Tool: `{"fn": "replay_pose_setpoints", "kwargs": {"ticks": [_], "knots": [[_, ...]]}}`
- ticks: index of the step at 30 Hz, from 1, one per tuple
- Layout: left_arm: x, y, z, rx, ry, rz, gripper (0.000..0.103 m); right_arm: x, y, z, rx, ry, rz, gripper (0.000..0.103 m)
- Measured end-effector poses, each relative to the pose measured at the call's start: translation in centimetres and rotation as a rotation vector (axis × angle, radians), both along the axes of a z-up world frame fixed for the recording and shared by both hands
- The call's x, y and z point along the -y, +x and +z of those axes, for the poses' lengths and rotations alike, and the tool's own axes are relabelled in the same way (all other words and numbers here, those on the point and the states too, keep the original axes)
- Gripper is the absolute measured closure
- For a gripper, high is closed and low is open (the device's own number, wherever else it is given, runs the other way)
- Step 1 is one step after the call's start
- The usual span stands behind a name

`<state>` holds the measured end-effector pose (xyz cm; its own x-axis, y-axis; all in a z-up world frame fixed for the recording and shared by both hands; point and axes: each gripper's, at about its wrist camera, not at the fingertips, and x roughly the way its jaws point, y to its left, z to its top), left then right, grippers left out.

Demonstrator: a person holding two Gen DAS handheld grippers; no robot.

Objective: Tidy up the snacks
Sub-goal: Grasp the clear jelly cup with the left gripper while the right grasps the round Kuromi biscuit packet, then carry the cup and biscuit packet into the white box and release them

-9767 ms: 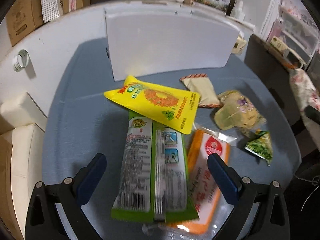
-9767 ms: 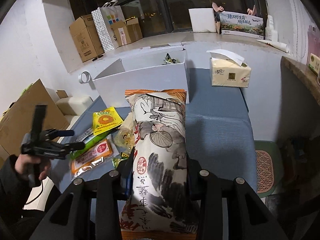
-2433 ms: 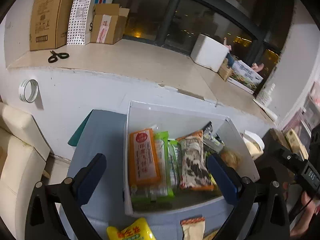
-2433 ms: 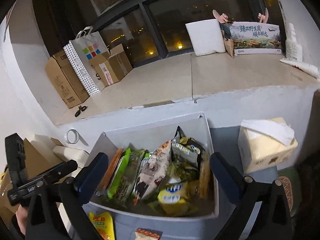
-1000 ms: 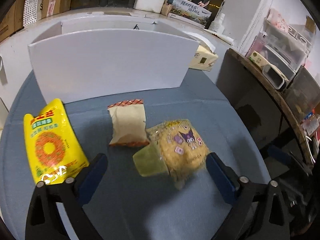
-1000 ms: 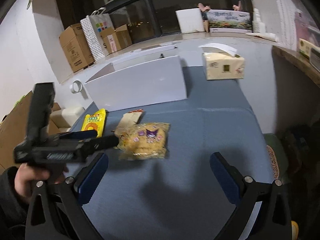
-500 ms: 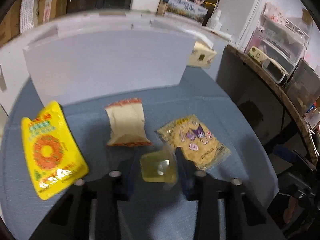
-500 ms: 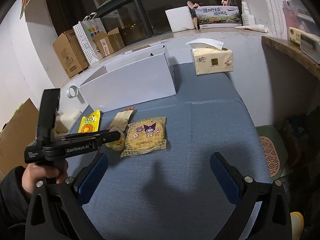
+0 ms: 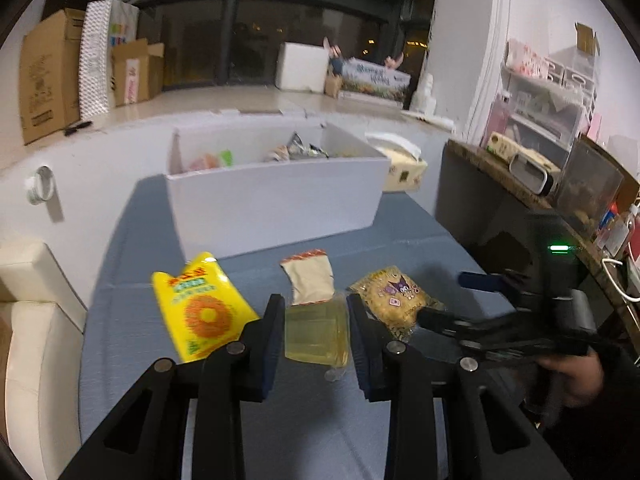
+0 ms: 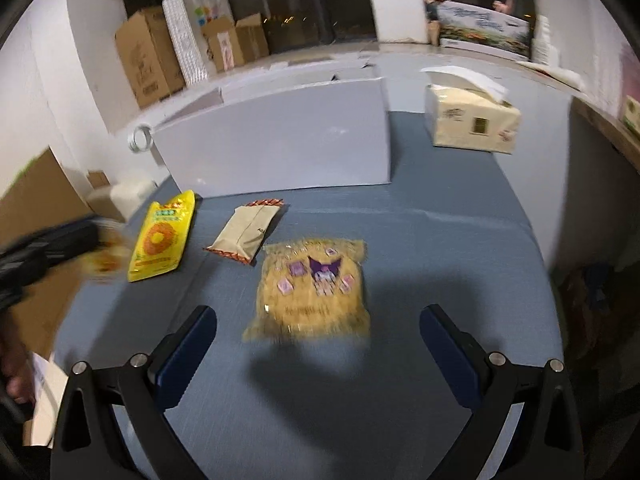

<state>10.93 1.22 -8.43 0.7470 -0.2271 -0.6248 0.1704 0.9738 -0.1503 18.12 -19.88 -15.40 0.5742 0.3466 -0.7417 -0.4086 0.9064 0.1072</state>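
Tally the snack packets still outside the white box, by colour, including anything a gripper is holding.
Yellow packet: 1
Beige packet with red-striped ends: 1
Golden packet with purple cartoon print: 1
Translucent yellow-green packet, held in the left gripper: 1
Total: 4

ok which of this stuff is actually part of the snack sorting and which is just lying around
Part of the job:
- clear yellowish pack, held in the left tongs
- yellow packet
- beige packet
- purple cartoon pack, ahead of the open right tongs
- white bin

Lying about:
- tissue box
- cardboard boxes
- tape roll
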Motion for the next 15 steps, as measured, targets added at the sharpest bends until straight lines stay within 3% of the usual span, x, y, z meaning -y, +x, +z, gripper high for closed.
{"fn": "replay_pose_setpoints", "kwargs": {"ticks": [3,7,8,10,15], "knots": [[-0.9,-1.0,0.6,0.017,0.011,0.016,0.068,-2.1,1.9,-1.4,-0.032,-0.084,0.012,0.000],[-2.0,-1.5,0.7,0.025,0.009,0.032,0.068,-2.9,3.1,-2.7,-0.082,-0.113,0.016,0.000],[-2.1,-1.5,0.7,0.026,0.006,0.034,0.068,-3.0,3.2,-2.9,-0.091,-0.115,0.017,0.005],[-2.1,-1.5,0.8,0.031,0.012,0.035,0.068,-3.1,2.9,-3.2,-0.081,-0.157,0.008,0.026],[-1.3,-1.2,1.2,0.055,0.034,0.014,0.068,-1.8,1.6,-2.3,-0.060,-0.107,0.014,0.027]]}}
